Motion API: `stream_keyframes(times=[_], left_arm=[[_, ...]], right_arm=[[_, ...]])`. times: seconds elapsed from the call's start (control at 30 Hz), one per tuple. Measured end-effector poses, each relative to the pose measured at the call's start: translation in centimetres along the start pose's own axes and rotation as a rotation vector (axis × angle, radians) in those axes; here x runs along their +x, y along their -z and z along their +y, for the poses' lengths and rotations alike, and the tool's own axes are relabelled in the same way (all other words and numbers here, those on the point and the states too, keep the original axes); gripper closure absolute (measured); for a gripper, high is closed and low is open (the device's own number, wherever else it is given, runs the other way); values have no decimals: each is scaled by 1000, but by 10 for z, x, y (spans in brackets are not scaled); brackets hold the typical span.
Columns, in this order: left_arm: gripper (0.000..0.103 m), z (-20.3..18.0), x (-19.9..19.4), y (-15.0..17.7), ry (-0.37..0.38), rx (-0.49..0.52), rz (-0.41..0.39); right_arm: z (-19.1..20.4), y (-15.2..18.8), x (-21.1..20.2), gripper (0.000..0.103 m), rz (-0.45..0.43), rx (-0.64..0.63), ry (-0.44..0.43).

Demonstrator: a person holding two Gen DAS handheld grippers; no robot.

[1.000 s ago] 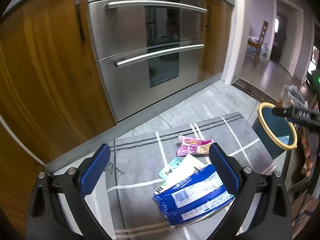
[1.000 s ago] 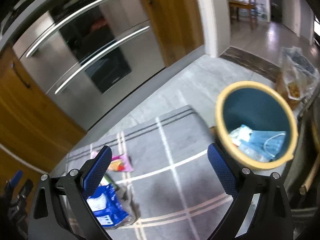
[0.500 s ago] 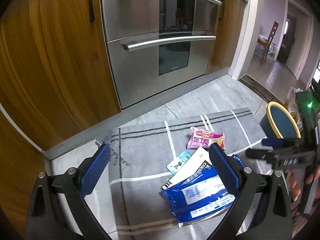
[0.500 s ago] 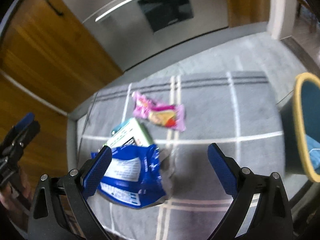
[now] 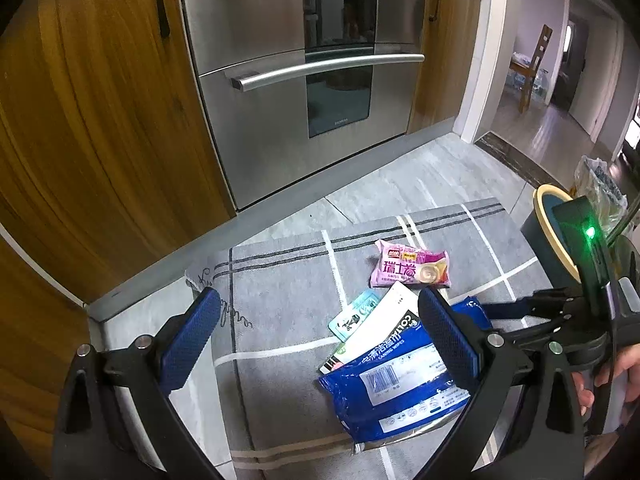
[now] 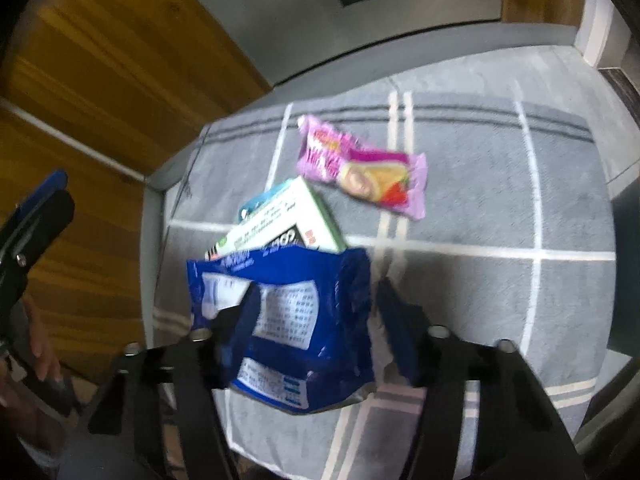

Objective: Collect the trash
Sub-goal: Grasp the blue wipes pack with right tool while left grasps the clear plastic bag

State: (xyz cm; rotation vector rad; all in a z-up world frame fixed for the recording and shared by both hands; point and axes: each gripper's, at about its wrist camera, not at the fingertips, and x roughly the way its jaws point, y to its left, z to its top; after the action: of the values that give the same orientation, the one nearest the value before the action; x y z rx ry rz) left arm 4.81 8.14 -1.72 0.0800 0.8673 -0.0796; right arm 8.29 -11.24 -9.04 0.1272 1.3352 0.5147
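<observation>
The right gripper (image 6: 316, 320) straddles the blue wipes pack (image 6: 288, 320) on the mat (image 6: 480, 200); its jaws have just been closing, contact unclear. The left gripper (image 5: 320, 340) hangs open nearby

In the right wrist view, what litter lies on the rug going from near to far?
Blue plastic wipes pack → white and green flat carton → pink snack wrapper, all on the grey striped rug.

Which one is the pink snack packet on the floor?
Look at the grey rug in front of the steel oven. Of the wrappers lying there, the pink snack packet lies nearest the oven, alone, apart from the blue wipes pack and white box.
</observation>
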Motion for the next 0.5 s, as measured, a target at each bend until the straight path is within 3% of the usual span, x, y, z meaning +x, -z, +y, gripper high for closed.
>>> stream_keyframes(times=[0.03, 0.07, 0.23, 0.5], left_arm=[[6, -1, 0, 0, -1, 4, 1], [6, -1, 0, 0, -2, 6, 2], [6, -2, 2, 1, -9, 9, 7], [6, 8, 8, 0, -28, -35, 33]], right_arm=[[0, 0, 1, 59, 6, -1, -6], [1, 1, 2, 71, 14, -2, -17], [6, 1, -7, 79, -4, -30, -66], [37, 11, -45, 88, -91, -227, -160]])
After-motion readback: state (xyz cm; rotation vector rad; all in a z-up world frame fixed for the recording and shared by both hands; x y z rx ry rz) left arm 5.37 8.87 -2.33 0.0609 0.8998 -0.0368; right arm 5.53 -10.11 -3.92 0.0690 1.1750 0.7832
